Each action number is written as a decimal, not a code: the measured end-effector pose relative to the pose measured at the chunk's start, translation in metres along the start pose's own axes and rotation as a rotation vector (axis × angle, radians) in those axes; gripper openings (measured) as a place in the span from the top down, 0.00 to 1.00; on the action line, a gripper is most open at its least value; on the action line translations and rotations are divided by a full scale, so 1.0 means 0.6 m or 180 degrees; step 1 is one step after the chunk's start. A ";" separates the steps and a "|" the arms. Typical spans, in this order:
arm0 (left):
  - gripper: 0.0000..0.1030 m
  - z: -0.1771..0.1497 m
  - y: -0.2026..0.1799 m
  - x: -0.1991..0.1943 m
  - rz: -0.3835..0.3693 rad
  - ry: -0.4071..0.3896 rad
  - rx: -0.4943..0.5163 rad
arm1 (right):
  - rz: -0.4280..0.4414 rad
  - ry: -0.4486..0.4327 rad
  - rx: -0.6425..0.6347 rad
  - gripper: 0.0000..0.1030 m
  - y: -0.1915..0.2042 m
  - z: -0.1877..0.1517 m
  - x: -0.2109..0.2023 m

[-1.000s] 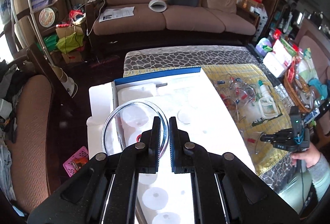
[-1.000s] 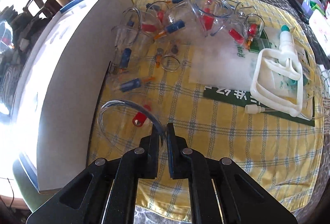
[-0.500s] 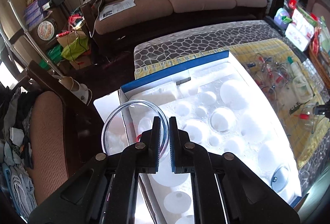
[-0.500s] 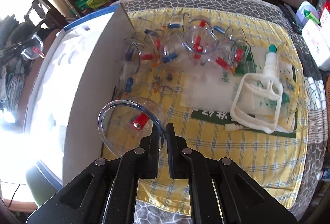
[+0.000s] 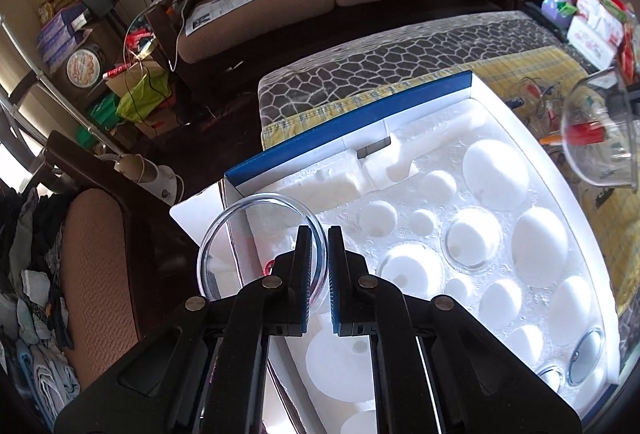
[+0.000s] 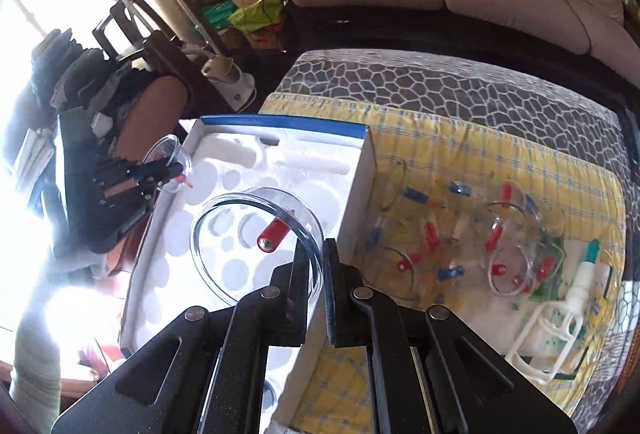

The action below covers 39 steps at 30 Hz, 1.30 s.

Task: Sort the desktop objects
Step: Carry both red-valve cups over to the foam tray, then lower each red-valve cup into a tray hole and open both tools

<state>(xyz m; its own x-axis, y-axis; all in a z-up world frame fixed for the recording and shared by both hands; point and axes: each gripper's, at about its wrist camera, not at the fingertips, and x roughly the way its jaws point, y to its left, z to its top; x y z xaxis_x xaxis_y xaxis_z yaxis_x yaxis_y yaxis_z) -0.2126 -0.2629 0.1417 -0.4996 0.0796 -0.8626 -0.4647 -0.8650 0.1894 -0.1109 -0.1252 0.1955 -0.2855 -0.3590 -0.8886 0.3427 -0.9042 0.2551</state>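
The white foam tray (image 5: 420, 194) in its blue-edged box lies on the desk (image 6: 460, 94), most of its round sockets bare; at least one near its middle holds a clear cup (image 5: 474, 244). Beside it, on the yellow checked cloth (image 6: 520, 162), the loose cups (image 6: 516, 266) and the white hand pump (image 6: 560, 326) wait unsorted.

Your left gripper (image 5: 319, 266) is clamped on the rim of a large clear cup (image 5: 224, 246), held over the tray's near corner. Your right gripper (image 6: 318, 274) pinches the rim of another large cup (image 6: 240, 234) with a red valve, held over the tray's edge.

Each cup hangs by a thin, smooth wall: tilt it or loosen your squeeze and it could slip and drop. The two cups come toward the same tray, so they may knock together. Choose a socket too small and the cup will sit crooked.

Glare washes out the foam, so socket depths are hard to judge. The tray's near end is hidden behind the gripper.
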 end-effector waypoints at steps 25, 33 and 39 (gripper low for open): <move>0.86 -0.013 0.021 0.012 -0.0363 -0.0002 -0.0106 | -0.1113 0.0523 -0.0780 0.79 0.044 0.063 0.190; 0.89 0.004 0.080 -0.013 -0.0335 -0.0067 -0.0348 | -0.0892 0.0023 -0.0709 0.73 0.051 0.072 0.117; 1.00 -0.017 0.026 0.021 -0.0252 0.0071 -0.0086 | -0.0580 0.0117 -0.0730 0.73 0.066 0.044 0.130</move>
<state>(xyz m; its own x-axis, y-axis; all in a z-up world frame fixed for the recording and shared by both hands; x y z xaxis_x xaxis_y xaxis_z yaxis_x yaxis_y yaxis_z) -0.2187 -0.2804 0.1288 -0.4455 0.1376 -0.8847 -0.4822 -0.8694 0.1076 -0.1431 -0.1953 0.1465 -0.3298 -0.1829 -0.9262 0.4833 -0.8754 0.0008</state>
